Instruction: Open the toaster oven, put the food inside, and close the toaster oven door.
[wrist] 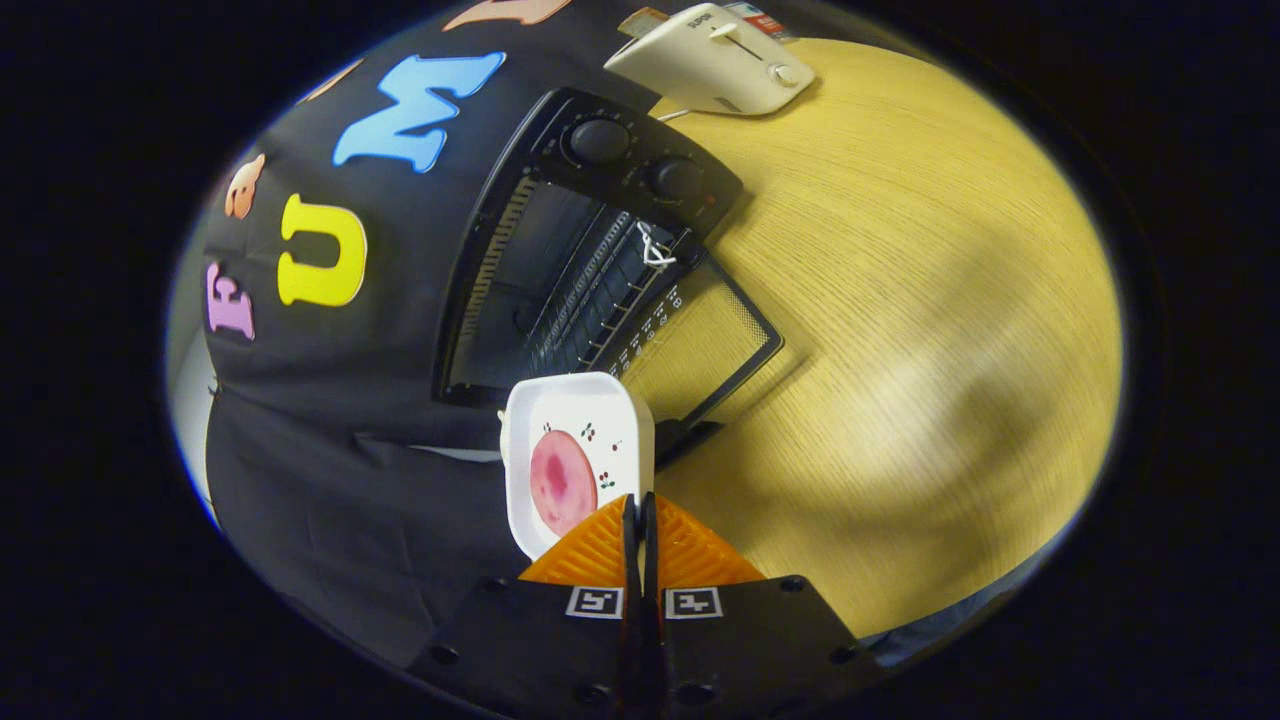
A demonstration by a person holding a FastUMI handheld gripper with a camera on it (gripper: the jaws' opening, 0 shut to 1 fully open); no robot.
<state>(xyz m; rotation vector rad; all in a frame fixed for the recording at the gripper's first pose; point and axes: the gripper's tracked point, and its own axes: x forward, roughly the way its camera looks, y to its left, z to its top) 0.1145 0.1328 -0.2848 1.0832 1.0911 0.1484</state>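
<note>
My gripper (pixel 640 512) is shut on the near rim of a white square plate (pixel 600 420) and holds it in the air. A round pink slice of food (pixel 561 482) lies on the plate, just ahead of the fingers. Beyond the plate stands the black toaster oven (pixel 500 290) with its cavity exposed. Its glass door (pixel 705 345) is folded down flat over the table, and the wire rack (pixel 600 295) shows inside. Two knobs (pixel 598 140) sit on the oven's control panel. The plate hovers in front of the opening, near the door's corner.
A white pop-up toaster (pixel 715 62) stands behind the oven on the light wooden table (pixel 920 300). A white cord or tie (pixel 653 248) hangs by the oven's door hinge. Black cloth drapes the booth wall beside the oven.
</note>
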